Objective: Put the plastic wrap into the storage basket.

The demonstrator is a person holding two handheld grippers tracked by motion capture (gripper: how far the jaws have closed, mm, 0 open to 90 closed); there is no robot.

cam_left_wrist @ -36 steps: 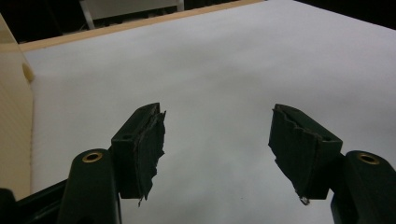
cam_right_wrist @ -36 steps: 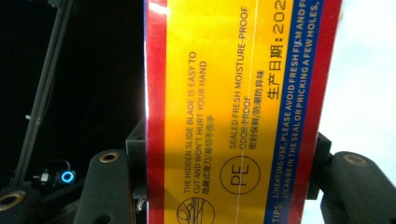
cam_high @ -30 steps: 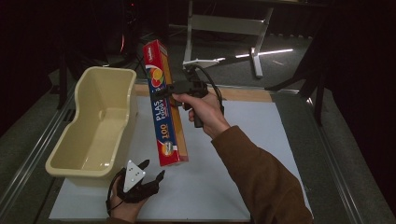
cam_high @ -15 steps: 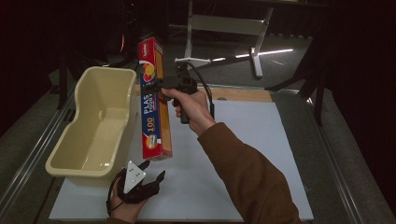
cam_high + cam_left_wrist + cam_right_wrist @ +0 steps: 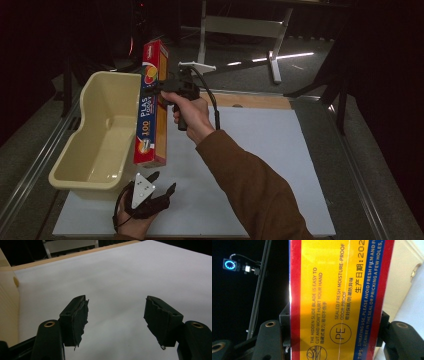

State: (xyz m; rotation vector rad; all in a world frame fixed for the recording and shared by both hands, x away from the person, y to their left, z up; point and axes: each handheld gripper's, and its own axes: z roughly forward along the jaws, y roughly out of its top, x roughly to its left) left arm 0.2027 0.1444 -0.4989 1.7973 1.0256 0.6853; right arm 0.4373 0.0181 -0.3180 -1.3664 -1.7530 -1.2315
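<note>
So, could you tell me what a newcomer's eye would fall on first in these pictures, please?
Most likely the long red and yellow cling-film box, held in the air in the right gripper beside the right rim of the cream plastic tub at the left of the table. Next, the left gripper, low at the near edge of the white mat, its fingers apart with nothing between them.

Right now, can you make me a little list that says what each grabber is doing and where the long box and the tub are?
right gripper: shut on the plastic wrap box
box: held in the air, long way up, beside the tub's right rim
tub: cream, nothing inside it, on the table's left
left gripper: open, holding nothing, low over the white mat
</note>
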